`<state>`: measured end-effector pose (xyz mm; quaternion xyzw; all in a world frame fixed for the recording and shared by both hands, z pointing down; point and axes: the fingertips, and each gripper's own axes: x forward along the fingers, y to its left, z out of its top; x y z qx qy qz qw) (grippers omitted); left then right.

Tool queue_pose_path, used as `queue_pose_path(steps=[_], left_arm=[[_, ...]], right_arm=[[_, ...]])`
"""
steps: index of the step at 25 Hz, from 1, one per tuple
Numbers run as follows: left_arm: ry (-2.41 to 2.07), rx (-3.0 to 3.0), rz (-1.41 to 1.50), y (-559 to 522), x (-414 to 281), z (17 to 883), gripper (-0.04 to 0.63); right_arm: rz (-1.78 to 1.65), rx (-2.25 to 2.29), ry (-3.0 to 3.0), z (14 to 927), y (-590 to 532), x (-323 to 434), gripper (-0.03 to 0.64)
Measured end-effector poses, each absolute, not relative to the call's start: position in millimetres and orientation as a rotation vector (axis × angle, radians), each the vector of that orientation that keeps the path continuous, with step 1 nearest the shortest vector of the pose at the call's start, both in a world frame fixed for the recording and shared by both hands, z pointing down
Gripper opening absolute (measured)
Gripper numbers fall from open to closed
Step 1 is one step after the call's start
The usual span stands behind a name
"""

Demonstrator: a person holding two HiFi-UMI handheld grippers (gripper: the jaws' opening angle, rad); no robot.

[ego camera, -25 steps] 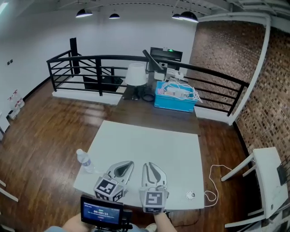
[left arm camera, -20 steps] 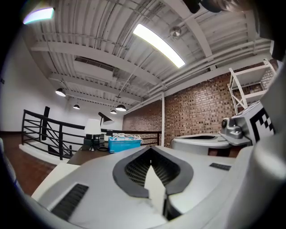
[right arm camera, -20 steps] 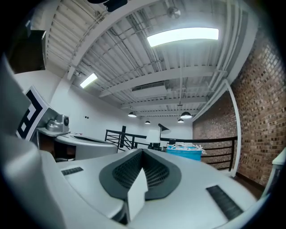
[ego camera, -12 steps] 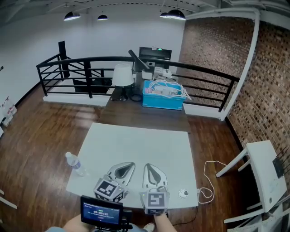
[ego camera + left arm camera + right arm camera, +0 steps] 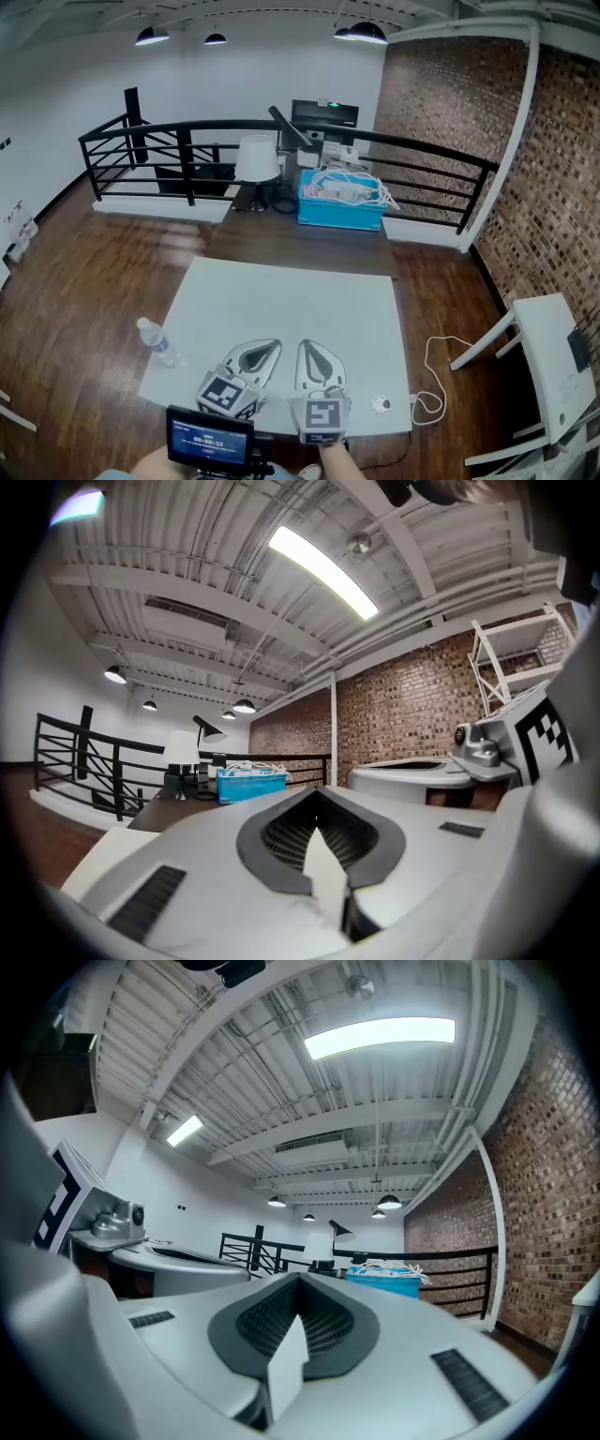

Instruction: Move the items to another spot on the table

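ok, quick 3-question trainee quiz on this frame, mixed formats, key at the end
1. True or false: the water bottle is at the white table's left edge.
2. What fills the blue bin on the dark table behind? A) white cables B) books C) cups
3. Fill in: the left gripper and the right gripper both have their jaws ____.
Key: 1 true; 2 A; 3 shut.
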<state>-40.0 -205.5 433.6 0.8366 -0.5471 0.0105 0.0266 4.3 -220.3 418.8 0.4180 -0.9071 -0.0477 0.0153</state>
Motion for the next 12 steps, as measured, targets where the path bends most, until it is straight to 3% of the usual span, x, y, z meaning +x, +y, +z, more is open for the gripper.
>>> queue_pose_path(steps=[12], left_arm=[[-1.71,2.556,0.041,-203.2,-44.1,434.1,0.012]], right_arm=[[-0.12,1.285,-2.831,416.5,-214.6,2.7,0.005]])
